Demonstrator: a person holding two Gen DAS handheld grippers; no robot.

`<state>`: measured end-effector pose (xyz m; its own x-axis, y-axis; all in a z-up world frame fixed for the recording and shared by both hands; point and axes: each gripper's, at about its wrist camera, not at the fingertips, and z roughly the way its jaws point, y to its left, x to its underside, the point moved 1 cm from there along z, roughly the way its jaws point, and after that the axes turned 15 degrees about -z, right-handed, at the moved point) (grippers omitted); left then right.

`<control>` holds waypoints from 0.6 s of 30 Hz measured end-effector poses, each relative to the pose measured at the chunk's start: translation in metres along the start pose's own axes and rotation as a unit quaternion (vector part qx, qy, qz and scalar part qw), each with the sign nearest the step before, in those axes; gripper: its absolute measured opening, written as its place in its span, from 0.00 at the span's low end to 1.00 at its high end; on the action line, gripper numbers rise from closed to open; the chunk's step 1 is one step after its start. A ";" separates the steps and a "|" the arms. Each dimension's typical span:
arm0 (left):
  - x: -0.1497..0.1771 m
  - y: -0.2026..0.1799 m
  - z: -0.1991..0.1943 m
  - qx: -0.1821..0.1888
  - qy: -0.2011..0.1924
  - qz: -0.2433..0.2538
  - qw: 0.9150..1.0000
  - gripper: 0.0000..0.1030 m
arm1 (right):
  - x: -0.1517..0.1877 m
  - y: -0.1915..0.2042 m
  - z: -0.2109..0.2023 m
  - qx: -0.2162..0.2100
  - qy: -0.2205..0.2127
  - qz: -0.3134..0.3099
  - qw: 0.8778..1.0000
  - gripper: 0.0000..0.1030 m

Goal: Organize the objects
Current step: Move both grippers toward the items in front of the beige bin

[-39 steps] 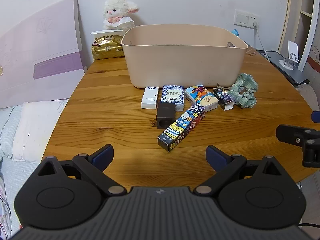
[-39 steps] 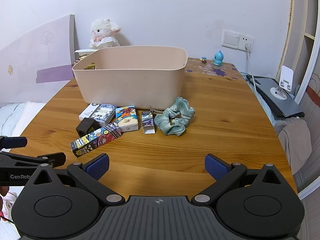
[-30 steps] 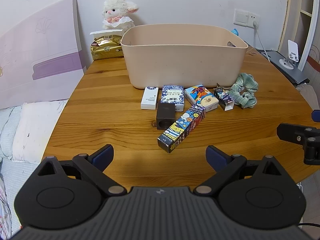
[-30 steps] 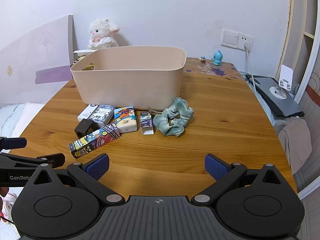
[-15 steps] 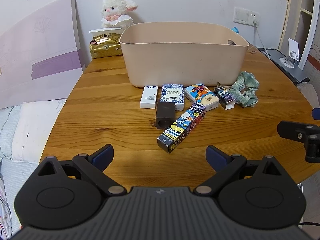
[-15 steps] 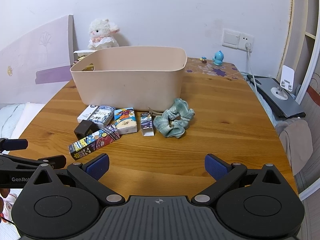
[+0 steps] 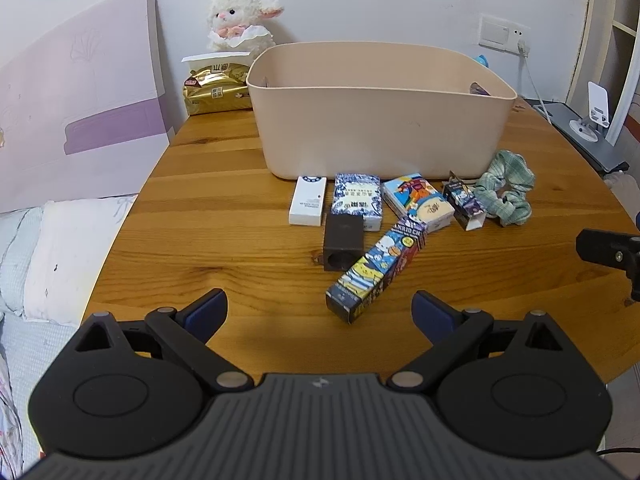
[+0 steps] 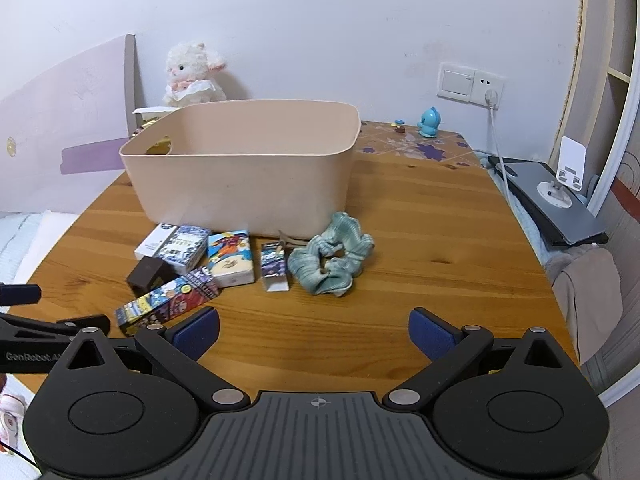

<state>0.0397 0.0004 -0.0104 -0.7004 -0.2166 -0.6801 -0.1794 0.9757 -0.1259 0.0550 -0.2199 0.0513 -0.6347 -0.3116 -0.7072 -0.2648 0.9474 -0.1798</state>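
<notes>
A beige plastic bin stands on the round wooden table. In front of it lie a white box, a blue patterned box, a cartoon box, a small purple box, a dark brown block, a long colourful box and a green scrunchie. My left gripper is open and empty, just short of the long box. My right gripper is open and empty, short of the scrunchie.
A plush lamb and a gold packet sit behind the bin. A laptop with a phone stand lies to the right, with a cable from the wall socket. A bed lies left of the table.
Both grippers have moved slightly forward toward the objects, which look a little larger. Nothing on the table has moved; both grippers stay open.
</notes>
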 end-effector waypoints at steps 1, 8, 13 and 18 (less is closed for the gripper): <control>-0.002 0.001 0.002 -0.001 -0.001 -0.001 1.000 0.96 | -0.001 -0.001 0.002 0.001 0.001 -0.001 1.000 0.98; -0.017 0.001 0.020 -0.009 -0.004 -0.002 1.000 0.96 | -0.010 -0.011 0.026 0.009 0.010 -0.005 1.000 0.95; -0.029 0.003 0.043 -0.023 0.003 -0.004 1.000 0.96 | -0.018 -0.018 0.053 0.017 0.012 -0.010 1.000 0.92; -0.038 0.002 0.070 -0.030 0.019 -0.003 0.999 0.96 | -0.024 -0.027 0.087 0.018 0.026 -0.012 0.999 0.88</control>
<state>0.1143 0.0134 -0.0350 -0.7250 -0.2240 -0.6513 -0.2232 0.9710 -0.0855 0.1403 -0.2315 0.0138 -0.6658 -0.3362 -0.6661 -0.2536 0.9416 -0.2217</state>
